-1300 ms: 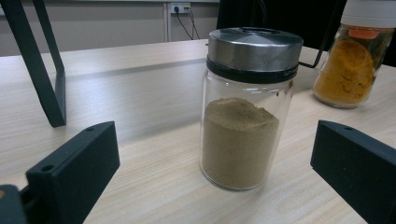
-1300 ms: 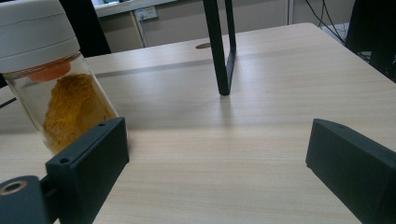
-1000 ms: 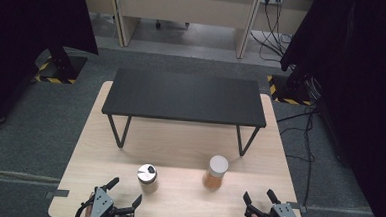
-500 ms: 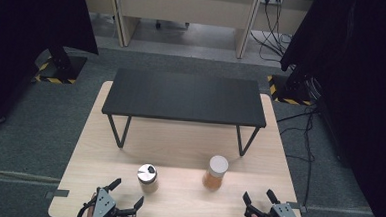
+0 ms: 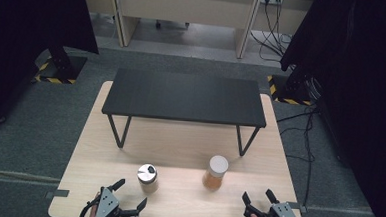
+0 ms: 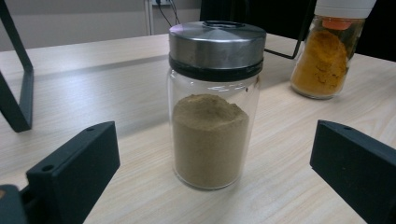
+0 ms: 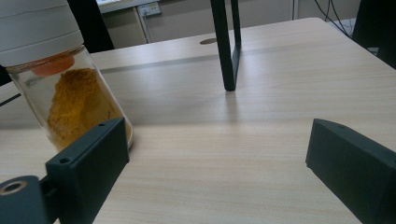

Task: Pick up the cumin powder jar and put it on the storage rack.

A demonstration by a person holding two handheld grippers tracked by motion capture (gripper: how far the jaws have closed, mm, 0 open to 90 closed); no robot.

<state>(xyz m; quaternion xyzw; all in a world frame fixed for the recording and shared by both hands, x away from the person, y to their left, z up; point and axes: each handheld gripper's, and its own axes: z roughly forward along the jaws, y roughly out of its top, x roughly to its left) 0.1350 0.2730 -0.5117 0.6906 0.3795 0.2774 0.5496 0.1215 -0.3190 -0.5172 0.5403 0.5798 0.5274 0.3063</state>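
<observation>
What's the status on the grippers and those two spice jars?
Left gripper open, lined up on steel-lidded jar. Right gripper open, white-lidded jar beside its left jaw. Both jars upright, untouched. Nothing in between.

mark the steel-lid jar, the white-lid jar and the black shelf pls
steel-lid jar (image 6: 212,140), left gripper view, glass body.
white-lid jar (image 5: 218,164), high view, lid top.
black shelf (image 5: 184,96), high view, top surface.

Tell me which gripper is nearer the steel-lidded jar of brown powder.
Left. The left gripper sits open just before the steel-lidded jar, jaws either side of it, not touching. The right gripper is across the table, beyond the white-lidded jar.
</observation>
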